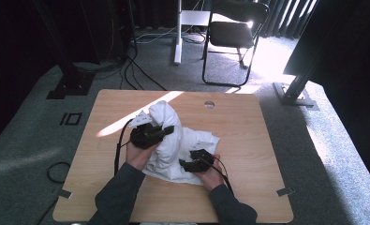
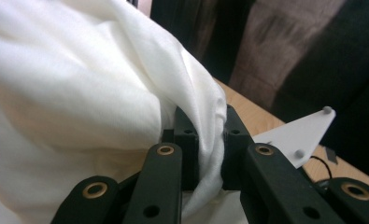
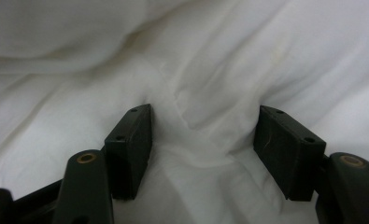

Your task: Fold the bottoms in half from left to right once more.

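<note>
Your left gripper [image 1: 169, 129] is sitting a little left of the middle of the high view, and its jaws are clamped tight on a fold of the white cloth [image 1: 173, 140]. In the left gripper view that gripper [image 2: 209, 135] is pinching a narrow band of the cloth [image 2: 79, 93] between its two black jaws, while the rest of the fabric is billowing across the upper left of the frame. A strip of the wooden table [image 2: 247, 109] and a white three-cornered plate [image 2: 296, 135] are showing at the right of that view.

Your right gripper [image 1: 185, 164] is lying just below the middle of the high view, against the lower edge of the cloth. In the right gripper view the gripper [image 3: 203, 144] is holding its jaws wide apart, pressing into the cloth [image 3: 196, 70], and a ridge of fabric is bunching up in the gap between them without being gripped.

The cloth is resting in a crumpled heap at the middle of the table [image 1: 248, 140], rising in a peak beside your left gripper. A black folding chair [image 1: 232, 33] is standing on the grey carpet at the top of the high view, and sunlight is falling across the floor at upper right.
</note>
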A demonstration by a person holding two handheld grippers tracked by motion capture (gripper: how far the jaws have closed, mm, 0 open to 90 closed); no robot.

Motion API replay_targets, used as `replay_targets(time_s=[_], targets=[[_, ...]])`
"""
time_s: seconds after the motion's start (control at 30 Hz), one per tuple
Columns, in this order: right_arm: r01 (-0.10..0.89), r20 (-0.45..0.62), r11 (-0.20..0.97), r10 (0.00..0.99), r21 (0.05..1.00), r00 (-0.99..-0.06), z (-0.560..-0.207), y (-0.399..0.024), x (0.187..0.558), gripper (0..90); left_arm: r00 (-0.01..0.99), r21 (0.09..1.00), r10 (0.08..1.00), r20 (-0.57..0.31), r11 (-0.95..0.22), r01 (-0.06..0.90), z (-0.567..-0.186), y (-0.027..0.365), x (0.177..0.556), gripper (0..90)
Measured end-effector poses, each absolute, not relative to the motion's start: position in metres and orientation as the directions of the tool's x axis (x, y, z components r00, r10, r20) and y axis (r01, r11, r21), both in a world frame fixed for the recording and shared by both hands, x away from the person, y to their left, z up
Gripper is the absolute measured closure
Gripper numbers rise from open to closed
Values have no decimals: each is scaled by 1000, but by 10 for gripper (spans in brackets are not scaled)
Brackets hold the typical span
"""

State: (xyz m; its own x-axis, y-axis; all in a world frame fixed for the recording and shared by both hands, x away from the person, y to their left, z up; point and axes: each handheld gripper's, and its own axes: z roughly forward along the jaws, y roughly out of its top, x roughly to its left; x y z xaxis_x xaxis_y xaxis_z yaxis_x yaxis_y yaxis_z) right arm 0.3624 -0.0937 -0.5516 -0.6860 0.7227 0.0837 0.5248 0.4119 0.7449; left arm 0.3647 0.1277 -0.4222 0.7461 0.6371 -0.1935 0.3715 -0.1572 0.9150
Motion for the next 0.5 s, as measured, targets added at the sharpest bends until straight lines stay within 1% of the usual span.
replay_targets(time_s=[0.1, 0.13, 0.17, 0.2, 0.23, 0.27, 0.33, 0.4, 0.5], targets=[[498, 82, 444, 679, 745, -729, -550, -76, 365, 355, 749, 896, 636, -188, -202, 396, -431, 117, 370, 825], [483, 84, 452, 659, 750, -747, -547, -75, 365, 329, 751, 888, 634, -184, -220, 403, -436, 113, 372, 825], [483, 84, 452, 659, 750, -747, -547, -75, 365, 329, 751, 888, 634, -184, -220, 403, -436, 113, 372, 825], [463, 119, 422, 627, 779, -770, -538, -89, 362, 299, 757, 880, 627, -185, -238, 412, -445, 106, 375, 825], [463, 119, 422, 627, 779, -770, -538, -89, 362, 299, 757, 880, 627, -185, -238, 412, -445, 106, 375, 825], [447, 115, 399, 629, 801, -769, -529, -113, 358, 292, 765, 876, 615, -193, -243, 417, -454, 100, 375, 824], [447, 94, 389, 661, 806, -744, -524, -139, 356, 291, 775, 867, 603, -189, -268, 420, -463, 91, 373, 823], [479, 93, 357, 717, 802, -691, -522, -168, 356, 292, 785, 855, 592, -181, -300, 423, -472, 82, 371, 821], [515, 137, 268, 773, 814, -619, -522, -200, 357, 293, 796, 830, 580, -174, -349, 436, -489, 64, 367, 816]])
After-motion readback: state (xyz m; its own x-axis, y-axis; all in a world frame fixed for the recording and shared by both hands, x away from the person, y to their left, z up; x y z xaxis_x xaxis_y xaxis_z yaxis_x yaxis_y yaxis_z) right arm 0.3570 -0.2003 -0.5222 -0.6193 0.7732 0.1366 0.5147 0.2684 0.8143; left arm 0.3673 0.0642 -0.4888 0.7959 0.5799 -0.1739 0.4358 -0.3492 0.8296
